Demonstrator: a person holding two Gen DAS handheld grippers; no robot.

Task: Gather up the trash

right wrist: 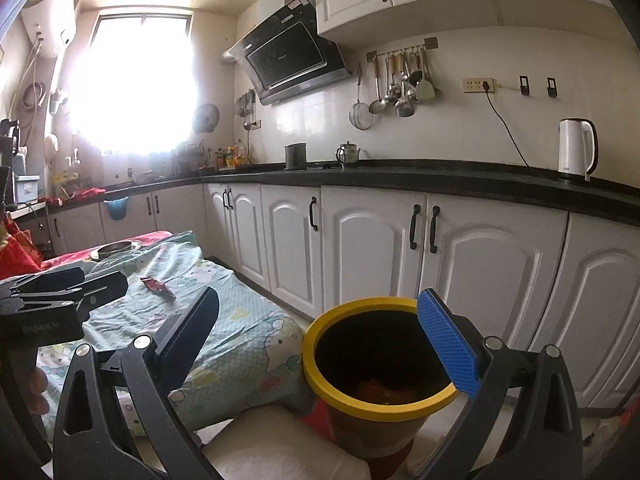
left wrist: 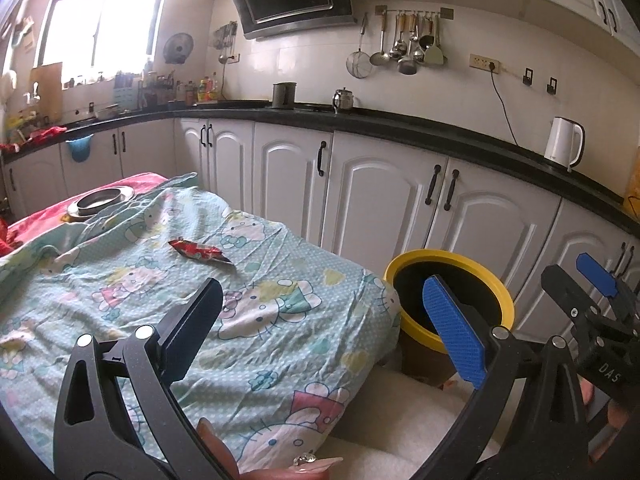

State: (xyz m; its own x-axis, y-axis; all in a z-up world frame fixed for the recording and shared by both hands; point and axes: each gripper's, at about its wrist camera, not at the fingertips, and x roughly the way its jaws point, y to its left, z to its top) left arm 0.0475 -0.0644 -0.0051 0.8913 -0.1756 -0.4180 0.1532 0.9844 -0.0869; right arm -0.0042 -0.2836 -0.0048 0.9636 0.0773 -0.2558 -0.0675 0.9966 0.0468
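One red wrapper [left wrist: 199,251] lying on the patterned cloth [left wrist: 280,320], one yellow-rimmed bin [right wrist: 376,364] just beside it, left hand-held gripper [left wrist: 324,320] wide open and empty, right hand-held gripper [right wrist: 320,344] gaping, empty, over the bin

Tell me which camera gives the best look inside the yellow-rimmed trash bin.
The right wrist view: it looks down into the yellow-rimmed bin, showing reddish trash at the bottom. In the left wrist view the bin sits off to the side, its inside dark and partly hidden by a blue finger.
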